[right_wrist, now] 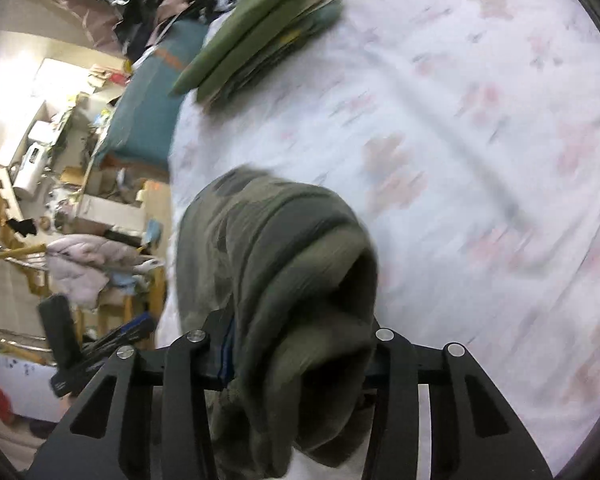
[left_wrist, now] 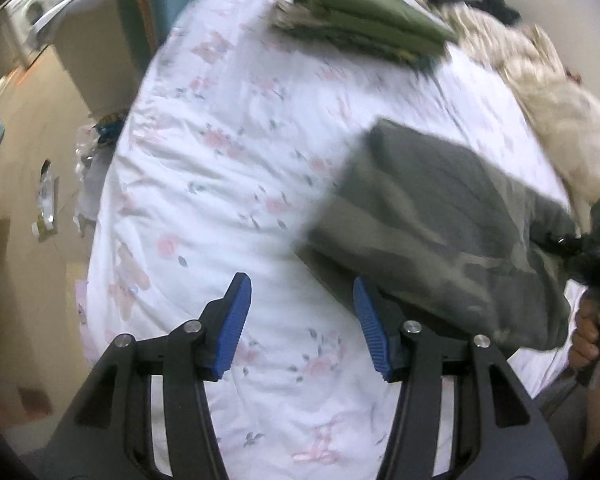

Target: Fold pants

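Observation:
The grey-green pants (left_wrist: 440, 208) hang as a folded bundle just above the floral bed sheet (left_wrist: 220, 140), blurred by motion. My right gripper (left_wrist: 596, 248) grips their right end, with a hand (left_wrist: 592, 332) below it. In the right wrist view the pants (right_wrist: 280, 240) are bunched thickly between the jaws of the right gripper (right_wrist: 300, 320) and hide both pads apart from a blue sliver. My left gripper (left_wrist: 300, 280) stands open beside the bundle's near left corner. Only the sheet shows between its blue pads (left_wrist: 236, 320).
A stack of folded green clothes (left_wrist: 364, 20) lies at the far side of the bed, and shows as the stack (right_wrist: 256, 36) in the right wrist view. A cream heap of clothing (left_wrist: 540, 80) lies at far right. A cluttered floor (left_wrist: 40, 200) lies off the bed's left edge.

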The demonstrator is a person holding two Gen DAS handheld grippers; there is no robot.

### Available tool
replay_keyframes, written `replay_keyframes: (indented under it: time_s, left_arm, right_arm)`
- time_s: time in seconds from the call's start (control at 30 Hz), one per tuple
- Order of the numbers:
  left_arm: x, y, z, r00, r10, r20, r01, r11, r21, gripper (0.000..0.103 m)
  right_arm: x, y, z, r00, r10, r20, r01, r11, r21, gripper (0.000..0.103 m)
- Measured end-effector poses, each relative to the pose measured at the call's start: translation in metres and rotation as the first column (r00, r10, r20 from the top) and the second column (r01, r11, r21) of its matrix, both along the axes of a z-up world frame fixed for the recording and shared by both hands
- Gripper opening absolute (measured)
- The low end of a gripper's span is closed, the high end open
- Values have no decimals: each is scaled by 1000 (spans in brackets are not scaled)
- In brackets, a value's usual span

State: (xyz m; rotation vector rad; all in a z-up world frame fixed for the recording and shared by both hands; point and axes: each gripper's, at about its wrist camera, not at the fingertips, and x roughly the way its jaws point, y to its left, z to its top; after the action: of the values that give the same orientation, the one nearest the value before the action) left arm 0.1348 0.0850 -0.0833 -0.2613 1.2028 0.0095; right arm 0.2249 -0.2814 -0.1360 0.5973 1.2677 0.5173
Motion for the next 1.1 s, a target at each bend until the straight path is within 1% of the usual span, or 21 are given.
replay_keyframes:
  time_s: [0.1,0.17,0.23,0.27,0.33,0.37,0.43,0.47,0.57,0.6,0.67,0.77,0.8,0.83,0.87,0.9,0.93,0.97,1.0,1.03,1.1]
  left_arm:
    - [3,10,-1,998,60,-3,-60,998,0,62]
    - [7,16,-3,996,84,-16,-84,996,-4,72]
    - [15,19,-6,995,100,-28,-101,995,-27,84]
    - [20,19,-8,994,104,-30,-105,993,-46,87]
    - [36,16,-10,995,99,-29,-102,988,-112,89]
    - [50,10,-13,997,72,-24,-75,985,-158,92]
    - [72,-5,-20,1000,9,-26,-14,979,-203,94]
    - [82,-12,-25,999,-31,-28,23,974,-227,94]
    - [110,-35,-49,985,-155,-73,128,950,-284,94]
    - [116,-42,-59,978,-195,-78,165,941,-295,94]
    - [119,-46,-73,970,-231,-76,200,935,-293,94]
    - [110,-48,-104,944,-276,-178,193,905,-379,94]
    - [105,-52,-109,931,-306,-198,214,899,-383,94]
    - [99,-61,-106,918,-354,-177,279,896,-346,93]
    - [93,-72,-101,899,-410,-155,354,887,-296,85]
    - [89,-78,-99,891,-427,-155,374,884,-281,78]
    - [88,-80,-98,892,-423,-160,368,884,-289,56]
    - [86,-82,-92,896,-415,-160,363,890,-278,36]
    - [85,-82,-83,896,-421,-145,379,892,-247,25]
    - [84,-81,-74,899,-420,-123,382,890,-248,18]
    - [77,-70,-44,919,-392,-37,364,882,-299,17]
  right_arm:
    - [16,-18,-25,999,-39,-38,38,999,-29,43]
    - [9,-28,-36,996,-85,-41,84,996,-36,45]
    - [2,-31,-40,993,-112,-30,110,992,-61,50]
    - [-1,-30,-37,994,-107,-19,105,991,-85,51]
    - [-5,-26,-32,996,-89,-20,87,992,-89,62]
    - [-5,-26,-32,996,-86,-35,83,992,-91,64]
    - [-7,-33,-36,993,-91,-70,85,993,-85,75]
    - [-7,-41,-37,991,-105,-85,98,992,-83,78]
    - [-19,-60,-42,975,-184,-127,182,983,-25,90]
    - [-26,-67,-46,963,-227,-142,229,973,-2,99]
    - [-35,-72,-56,941,-281,-188,292,956,33,101]
    - [-42,-65,-82,916,-284,-283,317,945,78,101]
    - [-45,-62,-88,912,-286,-295,327,940,100,101]
    - [-47,-58,-89,915,-279,-293,321,941,107,101]
    - [-46,-51,-86,927,-258,-273,293,952,94,98]
    - [-44,-42,-81,947,-214,-242,243,965,100,80]
    - [-42,-36,-76,960,-177,-217,202,975,95,65]
    - [-41,-31,-67,972,-155,-177,169,983,68,59]
    - [-41,-28,-58,981,-140,-137,149,987,55,46]
    - [-40,-27,-49,985,-136,-105,141,989,39,42]
    - [-34,-24,-26,995,-92,-40,92,996,6,37]
